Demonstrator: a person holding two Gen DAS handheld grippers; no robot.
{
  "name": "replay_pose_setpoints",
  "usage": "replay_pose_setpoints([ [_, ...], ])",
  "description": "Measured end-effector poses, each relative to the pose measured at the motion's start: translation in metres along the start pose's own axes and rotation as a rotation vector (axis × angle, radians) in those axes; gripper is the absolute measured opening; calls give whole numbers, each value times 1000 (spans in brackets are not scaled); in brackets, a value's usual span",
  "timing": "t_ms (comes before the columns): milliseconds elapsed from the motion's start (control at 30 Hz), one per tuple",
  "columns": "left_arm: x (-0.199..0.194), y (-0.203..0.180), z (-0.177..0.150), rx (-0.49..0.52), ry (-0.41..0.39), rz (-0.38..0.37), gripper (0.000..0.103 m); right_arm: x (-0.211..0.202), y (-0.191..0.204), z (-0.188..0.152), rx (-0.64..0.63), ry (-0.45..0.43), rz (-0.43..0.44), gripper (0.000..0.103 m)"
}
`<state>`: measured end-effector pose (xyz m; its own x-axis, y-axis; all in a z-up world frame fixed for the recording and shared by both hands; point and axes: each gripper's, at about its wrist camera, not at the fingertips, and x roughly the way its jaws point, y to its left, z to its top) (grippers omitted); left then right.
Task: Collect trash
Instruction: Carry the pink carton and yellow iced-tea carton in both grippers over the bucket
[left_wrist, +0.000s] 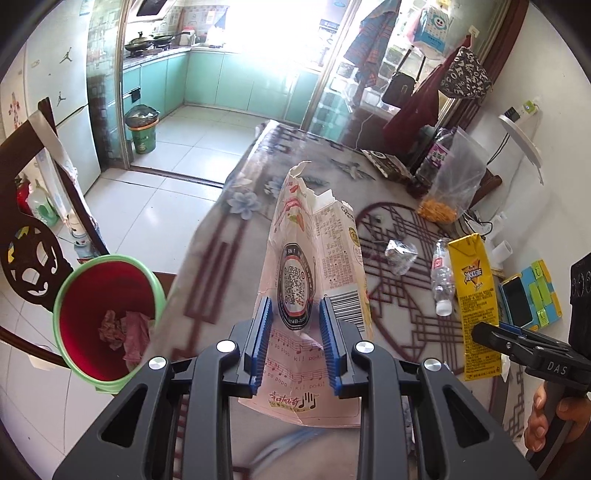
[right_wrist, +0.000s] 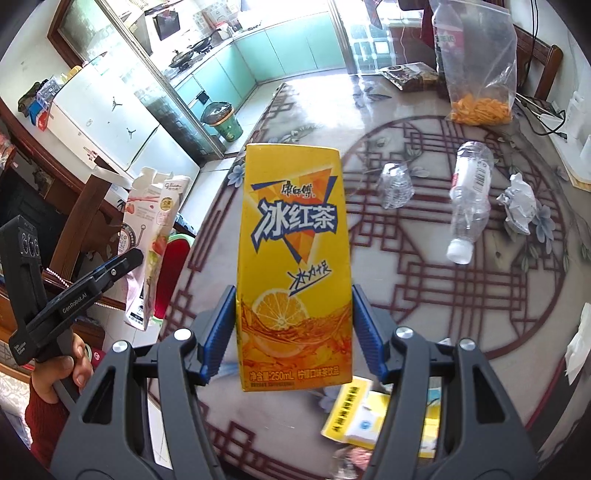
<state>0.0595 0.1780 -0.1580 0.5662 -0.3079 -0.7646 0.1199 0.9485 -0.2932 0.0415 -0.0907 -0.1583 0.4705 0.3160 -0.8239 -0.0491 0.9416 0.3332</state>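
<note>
Both hands loaded here. Nearest in the left wrist view, the left gripper is clamped on a torn snack box, blue pads squeezing its lower part so the ripped top points away, clear of the table. Down at the near left sits the green bin with its red liner and some crumpled scraps already inside; it stands below the table edge, which looks like the reason the box is carried out that way, ready to drop in.

Over to the right wrist view: the right gripper grips a yellow iced tea carton by its two sides near the base, held upright above the patterned tablecloth. A side grip on a flat-walled carton should be steady.

Further out on the table, more trash waits: a clear plastic bottle lying on its side, a crushed clear cup to its left, and a crumpled wrapper to its right. Far right, a plastic bag with orange snacks stands beside a large bottle, well apart from the trash.
</note>
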Motion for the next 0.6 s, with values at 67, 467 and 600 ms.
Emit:
replay_pose_setpoints([
  [67,-3,14,4,2,-7,3,24,4,12,-1,0,0,-4,59],
  [467,-13,98,20,-43,-17,30,24,44,93,5,-44,27,19,59],
  [600,-11,123,22,-68,-13,41,24,57,123,10,-84,39,27,59],
])
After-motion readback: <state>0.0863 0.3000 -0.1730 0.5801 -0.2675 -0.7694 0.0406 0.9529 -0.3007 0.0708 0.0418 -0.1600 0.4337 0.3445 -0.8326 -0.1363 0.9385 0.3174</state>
